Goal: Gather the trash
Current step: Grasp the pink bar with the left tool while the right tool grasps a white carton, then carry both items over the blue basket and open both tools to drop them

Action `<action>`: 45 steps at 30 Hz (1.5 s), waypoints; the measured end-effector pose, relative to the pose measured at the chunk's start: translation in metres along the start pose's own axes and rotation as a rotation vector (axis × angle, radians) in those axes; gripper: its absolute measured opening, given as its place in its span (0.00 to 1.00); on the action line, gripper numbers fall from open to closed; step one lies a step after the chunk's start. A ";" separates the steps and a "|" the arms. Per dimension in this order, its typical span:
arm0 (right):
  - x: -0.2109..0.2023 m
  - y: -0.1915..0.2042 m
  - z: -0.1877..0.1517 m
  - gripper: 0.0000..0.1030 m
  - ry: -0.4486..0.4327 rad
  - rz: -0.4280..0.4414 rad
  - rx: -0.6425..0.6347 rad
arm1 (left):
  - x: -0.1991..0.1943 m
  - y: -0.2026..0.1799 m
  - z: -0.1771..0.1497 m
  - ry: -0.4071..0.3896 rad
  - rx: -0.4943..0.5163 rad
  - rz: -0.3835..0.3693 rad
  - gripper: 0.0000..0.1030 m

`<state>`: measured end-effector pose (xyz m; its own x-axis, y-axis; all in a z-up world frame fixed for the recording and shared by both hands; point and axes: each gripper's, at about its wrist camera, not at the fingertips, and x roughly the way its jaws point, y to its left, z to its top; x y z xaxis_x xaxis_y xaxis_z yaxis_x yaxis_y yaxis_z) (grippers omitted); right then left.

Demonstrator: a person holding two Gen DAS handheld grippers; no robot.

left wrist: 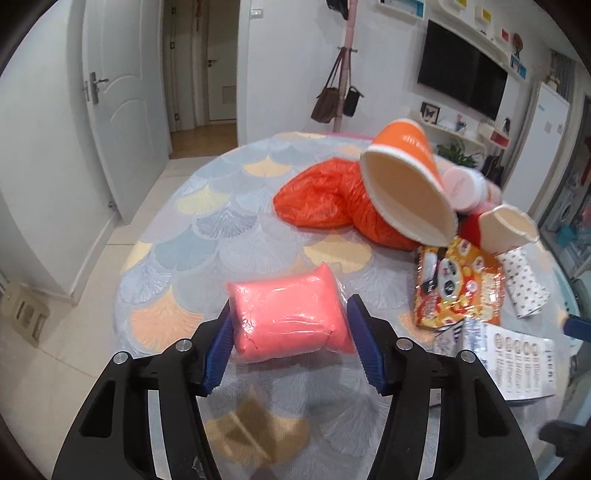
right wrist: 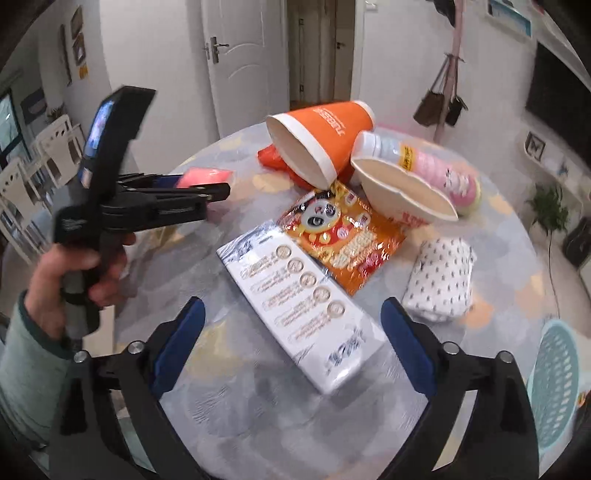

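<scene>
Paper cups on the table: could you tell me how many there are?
2. The orange cup lies on its side against the orange plastic bag; the crushed cup lies beside it, in front of the pink bottle. Others may be hidden.

The walls (left wrist: 280,55) are white. A white door (left wrist: 122,110) with a metal handle is shut, and beside it a hall (left wrist: 201,74) leads to another door. The floor (left wrist: 48,354) has pale tiles. A pink coat stand (left wrist: 345,74) holds dark bags (left wrist: 328,99). A black TV (left wrist: 461,74) hangs on the wall under white shelves (left wrist: 469,22). A green plant (right wrist: 550,210) stands by the wall.
</scene>
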<state>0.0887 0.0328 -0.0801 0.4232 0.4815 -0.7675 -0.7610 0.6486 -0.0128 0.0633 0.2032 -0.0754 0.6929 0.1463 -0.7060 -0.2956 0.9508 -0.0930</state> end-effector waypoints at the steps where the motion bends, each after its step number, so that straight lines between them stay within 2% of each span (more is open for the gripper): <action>1: 0.005 -0.001 0.002 0.89 0.009 -0.001 -0.020 | -0.002 0.001 0.001 -0.004 -0.007 -0.013 0.55; 3: 0.021 -0.005 0.004 0.89 0.041 -0.033 -0.058 | -0.004 0.003 0.001 -0.008 -0.017 -0.039 0.55; 6: 0.042 -0.012 0.003 0.89 0.088 -0.026 -0.067 | -0.007 0.000 0.000 -0.016 -0.003 -0.048 0.55; 8: 0.047 -0.013 0.002 0.79 0.100 0.020 -0.041 | -0.010 -0.003 -0.002 -0.022 0.010 -0.053 0.55; 10: 0.043 -0.010 -0.001 0.61 0.081 0.057 -0.039 | -0.013 -0.006 -0.002 -0.029 0.019 -0.058 0.55; 12: 0.038 -0.005 -0.004 0.54 0.073 0.060 -0.045 | -0.015 -0.010 0.000 -0.036 0.026 -0.065 0.55; 17: 0.014 0.001 -0.012 0.51 0.010 0.036 -0.039 | -0.032 -0.025 0.004 -0.084 0.053 -0.093 0.55; 21: -0.022 -0.013 -0.015 0.51 -0.071 0.004 0.005 | -0.049 -0.045 0.012 -0.133 0.083 -0.128 0.55; 24: -0.051 -0.031 -0.017 0.51 -0.130 -0.046 0.044 | -0.059 -0.064 0.019 -0.166 0.108 -0.181 0.55; 29: -0.102 -0.079 -0.028 0.51 -0.228 -0.160 0.151 | -0.071 -0.114 0.030 -0.210 0.174 -0.281 0.55; 34: -0.144 -0.149 -0.053 0.51 -0.284 -0.294 0.308 | -0.069 -0.175 0.044 -0.227 0.260 -0.369 0.55; 41: -0.173 -0.242 -0.102 0.51 -0.275 -0.478 0.546 | -0.049 -0.270 0.060 -0.196 0.361 -0.488 0.55; 45: -0.165 -0.293 -0.136 0.51 -0.237 -0.512 0.719 | -0.029 -0.324 0.061 -0.153 0.410 -0.534 0.55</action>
<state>0.1749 -0.3171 -0.0372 0.7747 0.0909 -0.6257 0.0036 0.9890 0.1481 0.1791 -0.0924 0.0186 0.7685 -0.3624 -0.5273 0.3639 0.9254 -0.1057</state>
